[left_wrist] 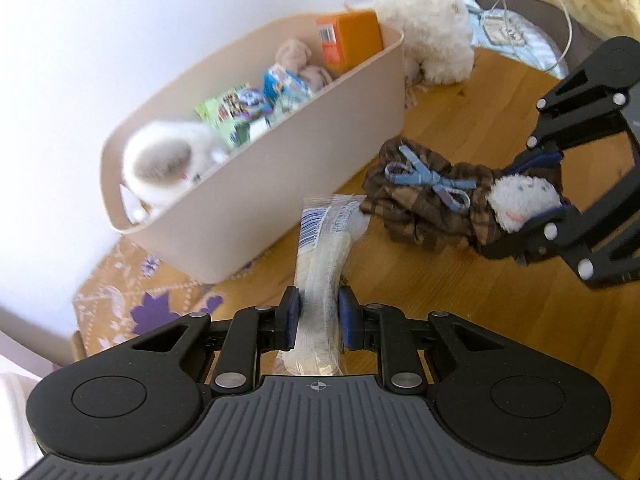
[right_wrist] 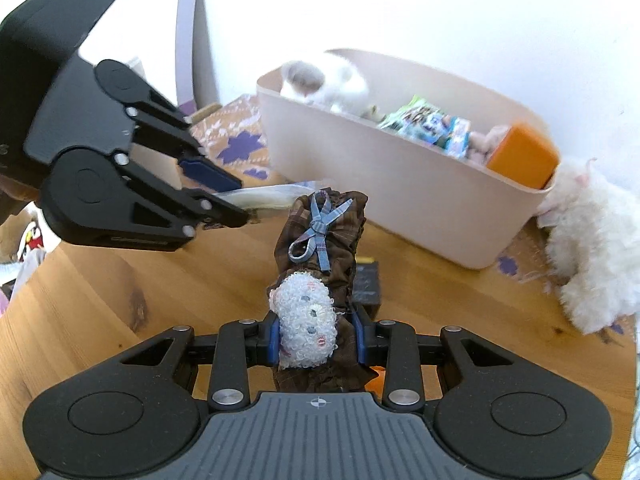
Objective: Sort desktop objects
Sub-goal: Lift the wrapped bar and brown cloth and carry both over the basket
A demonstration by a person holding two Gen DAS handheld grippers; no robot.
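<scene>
My left gripper point(left_wrist: 319, 318) is shut on a clear plastic packet point(left_wrist: 320, 256) with a blue barcode and pale contents, held above the wooden table point(left_wrist: 460, 292). My right gripper point(right_wrist: 316, 338) is shut on a small doll point(right_wrist: 316, 264) with a white woolly head, brown checked dress and blue ribbon bow. The doll point(left_wrist: 460, 200) and right gripper point(left_wrist: 536, 216) also show at the right of the left wrist view. The left gripper point(right_wrist: 224, 200) and packet point(right_wrist: 272, 196) appear at the left of the right wrist view. Beyond both stands a beige bin point(left_wrist: 304, 168) point(right_wrist: 400, 184).
The bin holds a white plush, colourful packets, a small beige plush and an orange box point(left_wrist: 352, 40). A fluffy white plush toy point(left_wrist: 432, 28) point(right_wrist: 592, 248) lies beside the bin. A patterned mat point(left_wrist: 132, 304) sits under the bin. A dark small box point(right_wrist: 366, 284) lies beneath the doll.
</scene>
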